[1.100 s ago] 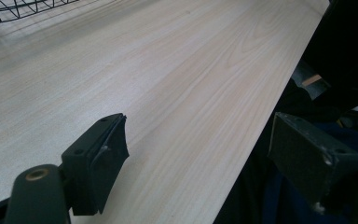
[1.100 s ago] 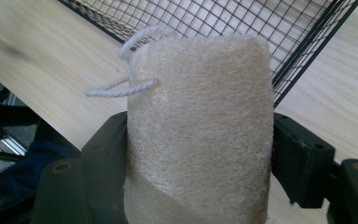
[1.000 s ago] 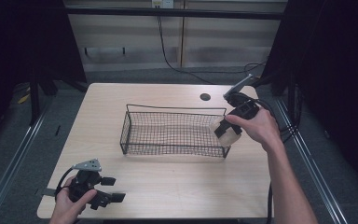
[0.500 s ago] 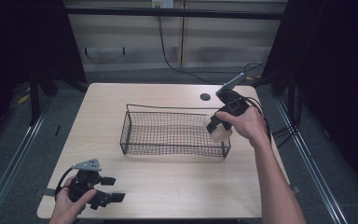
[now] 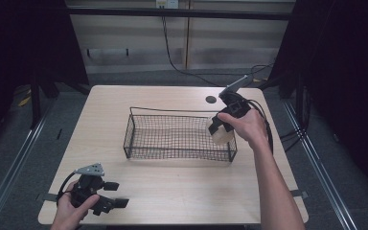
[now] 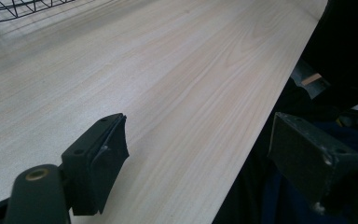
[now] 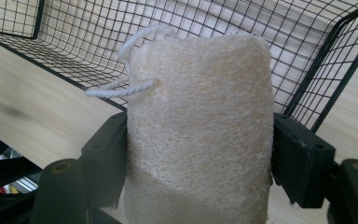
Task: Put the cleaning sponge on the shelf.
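Over basket (image 5: 172, 136) corner: right gripper (image 7: 198, 154) clamps loofah (image 7: 200, 135) | left gripper (image 6: 209, 154) wide open, empty

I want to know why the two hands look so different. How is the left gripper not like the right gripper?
The right gripper is shut on a pale loofah sponge; the left gripper holds nothing, its fingers wide apart. The right gripper is raised at the wire basket's right end; the left gripper sits low at the table's near left corner. Both have black fingers.

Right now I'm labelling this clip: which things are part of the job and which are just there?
In use:
- loofah sponge, clamped in the right gripper
- wire basket

Idle:
- left gripper, open, at the table's front edge
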Tool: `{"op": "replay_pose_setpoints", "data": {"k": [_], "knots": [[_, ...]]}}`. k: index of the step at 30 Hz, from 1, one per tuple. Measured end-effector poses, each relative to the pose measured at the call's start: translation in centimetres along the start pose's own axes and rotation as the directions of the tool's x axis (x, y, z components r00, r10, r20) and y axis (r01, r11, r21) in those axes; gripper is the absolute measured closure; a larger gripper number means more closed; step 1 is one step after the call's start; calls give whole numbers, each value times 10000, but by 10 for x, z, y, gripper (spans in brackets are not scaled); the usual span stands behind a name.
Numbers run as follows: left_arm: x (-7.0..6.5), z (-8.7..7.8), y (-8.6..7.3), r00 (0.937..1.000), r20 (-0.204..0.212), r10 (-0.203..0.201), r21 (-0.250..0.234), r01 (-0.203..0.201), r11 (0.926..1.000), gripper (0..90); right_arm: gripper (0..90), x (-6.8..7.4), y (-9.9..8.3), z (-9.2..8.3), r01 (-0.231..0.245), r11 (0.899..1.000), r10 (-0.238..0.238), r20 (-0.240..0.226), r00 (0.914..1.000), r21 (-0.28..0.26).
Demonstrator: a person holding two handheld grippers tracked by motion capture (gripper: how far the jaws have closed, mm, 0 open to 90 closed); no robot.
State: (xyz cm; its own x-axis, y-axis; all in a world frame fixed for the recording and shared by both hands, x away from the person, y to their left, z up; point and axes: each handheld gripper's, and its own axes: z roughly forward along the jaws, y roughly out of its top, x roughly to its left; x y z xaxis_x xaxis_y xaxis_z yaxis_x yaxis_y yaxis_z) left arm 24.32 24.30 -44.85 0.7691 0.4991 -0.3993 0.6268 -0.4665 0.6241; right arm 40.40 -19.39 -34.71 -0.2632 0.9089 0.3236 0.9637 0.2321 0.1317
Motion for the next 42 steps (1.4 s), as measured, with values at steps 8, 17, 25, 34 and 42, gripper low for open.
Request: {"op": "replay_pose_setpoints", "data": {"k": [8, 17, 25, 34, 42], "knots": [[0, -1, 0, 10000, 37, -9, -20, 9, 10000, 189, 273, -1, 4, 17, -552, 9984, 556, 273, 9981, -139], [0, 0, 0, 10000, -19, -25, 0, 25, 10000, 189, 273, -8, 7, 27, -1044, 9941, 1053, 361, 9938, -282], [1, 0, -1, 10000, -48, -46, -37, 46, 10000, 189, 272, -11, 8, 40, -1281, 9913, 1297, 616, 9896, -298], [1, 1, -1, 10000, -27, -60, -2, 60, 10000, 189, 272, -15, 8, 55, -1493, 9887, 1501, 908, 9845, -150], [1, 0, -1, 10000, -14, -71, -24, 71, 10000, 189, 272, -19, 6, 65, -1809, 9835, 1801, 1187, 9765, -46]]}}
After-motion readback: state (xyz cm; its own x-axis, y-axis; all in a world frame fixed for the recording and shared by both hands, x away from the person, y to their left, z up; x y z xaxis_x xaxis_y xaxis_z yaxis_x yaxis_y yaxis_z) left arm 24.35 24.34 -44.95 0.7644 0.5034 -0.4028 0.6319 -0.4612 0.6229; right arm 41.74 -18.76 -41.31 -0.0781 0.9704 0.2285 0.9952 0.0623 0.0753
